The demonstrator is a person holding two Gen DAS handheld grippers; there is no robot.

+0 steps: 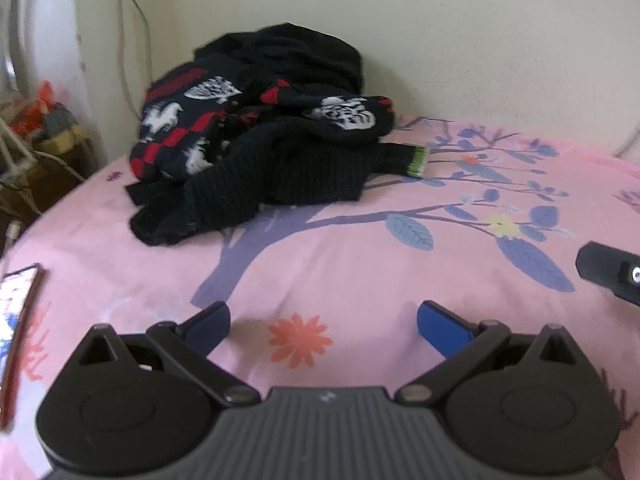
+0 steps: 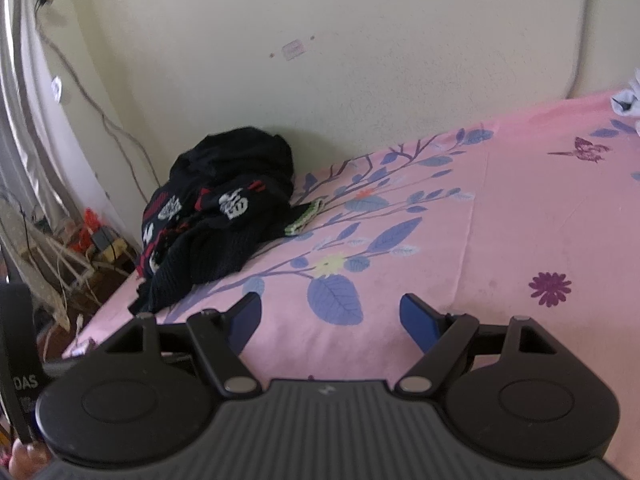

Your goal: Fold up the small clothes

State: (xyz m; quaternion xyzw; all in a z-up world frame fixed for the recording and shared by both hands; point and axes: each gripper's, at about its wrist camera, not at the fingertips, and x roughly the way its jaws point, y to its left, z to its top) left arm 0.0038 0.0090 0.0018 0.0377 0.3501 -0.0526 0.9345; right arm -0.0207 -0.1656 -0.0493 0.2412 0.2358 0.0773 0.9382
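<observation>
Hovering left claw [image 1: 324, 324] and right claw [image 2: 330, 318] spread empty, rumpled knit clothes [image 1: 256, 132], smooth floral sheet [image 1: 360, 264]

A heap of dark clothes [image 1: 256, 136] and a phone [image 1: 18, 320] are carried by a bed [image 1: 360, 264] covered with pink flowered sheet.
</observation>
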